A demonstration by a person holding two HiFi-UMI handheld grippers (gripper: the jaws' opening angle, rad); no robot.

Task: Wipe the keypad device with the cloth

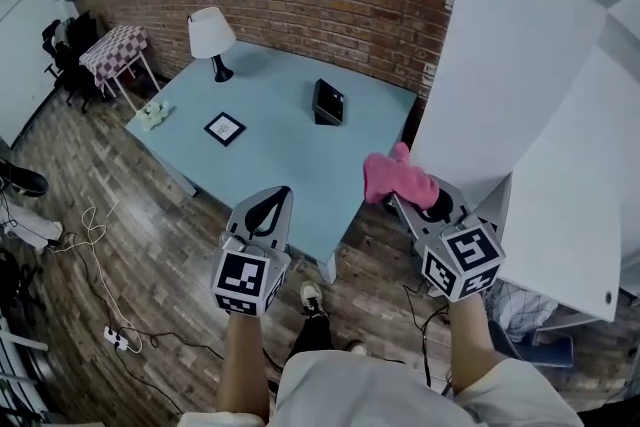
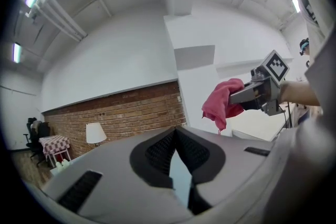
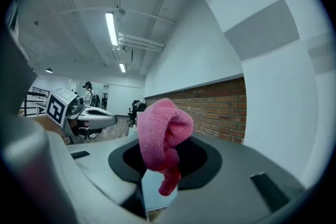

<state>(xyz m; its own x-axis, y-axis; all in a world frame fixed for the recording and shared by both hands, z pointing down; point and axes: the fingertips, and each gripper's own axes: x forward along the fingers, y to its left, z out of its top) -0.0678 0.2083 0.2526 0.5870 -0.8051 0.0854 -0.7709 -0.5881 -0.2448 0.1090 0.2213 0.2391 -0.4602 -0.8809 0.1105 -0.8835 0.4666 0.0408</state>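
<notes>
The black keypad device (image 1: 328, 102) sits on the far right part of the light blue table (image 1: 290, 165); both grippers are held short of the table's near corner. My right gripper (image 1: 407, 198) is shut on a bunched pink cloth (image 1: 397, 176), which covers its fingertips. In the right gripper view the cloth (image 3: 161, 136) bulges up out of the jaws with a tail hanging down. My left gripper (image 1: 281, 195) is shut and holds nothing; its pads (image 2: 164, 150) meet. From the left gripper view the right gripper (image 2: 242, 96) and the cloth (image 2: 221, 102) appear at the right.
A white-shaded lamp (image 1: 212, 39) stands at the table's far left corner, a flat black-framed square (image 1: 224, 128) lies mid-table, and a small white object (image 1: 152, 115) rests at the left edge. A white wall (image 1: 520, 95) rises on the right. Cables (image 1: 95, 245) trail over the wooden floor.
</notes>
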